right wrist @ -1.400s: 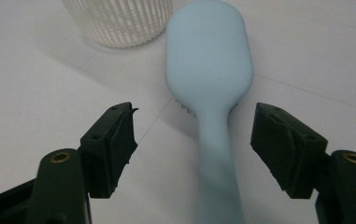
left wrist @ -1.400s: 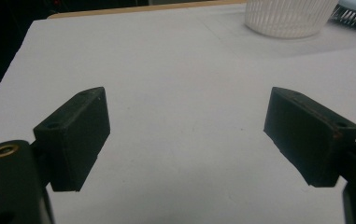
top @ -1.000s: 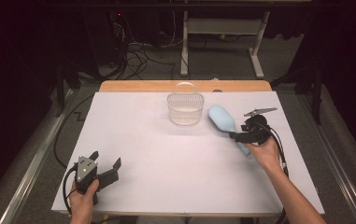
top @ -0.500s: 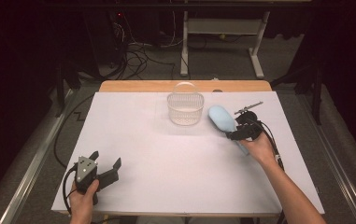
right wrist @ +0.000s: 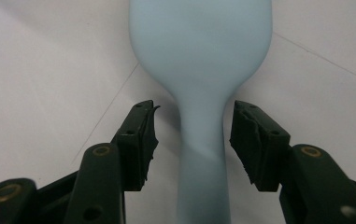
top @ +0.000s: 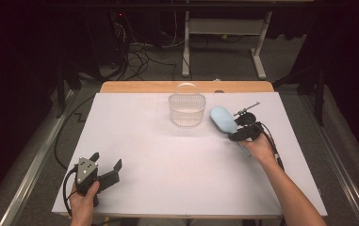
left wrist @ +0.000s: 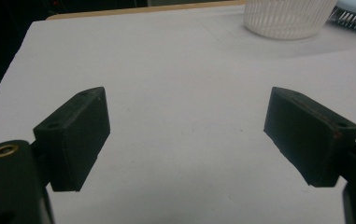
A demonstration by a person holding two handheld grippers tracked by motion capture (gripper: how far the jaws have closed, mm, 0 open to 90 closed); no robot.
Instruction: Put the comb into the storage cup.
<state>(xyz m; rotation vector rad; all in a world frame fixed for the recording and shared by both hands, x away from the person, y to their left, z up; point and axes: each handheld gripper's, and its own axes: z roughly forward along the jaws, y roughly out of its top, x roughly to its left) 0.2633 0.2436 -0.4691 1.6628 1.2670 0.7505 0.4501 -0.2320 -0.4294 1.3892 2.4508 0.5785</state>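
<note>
The right gripper (right wrist: pixel 192 140) is held low over the white table (top: pixel 167 179), its jaws parted on either side of the handle of a light blue brush (right wrist: pixel 201 70), with a gap left on each side and no contact seen. The brush head lies just ahead of these jaws, beside a clear ribbed basket (top: pixel 187 109). The left gripper (left wrist: pixel 187 135) is held near the table's near corner, well apart from the brush, its jaws spread wide over bare table.
</note>
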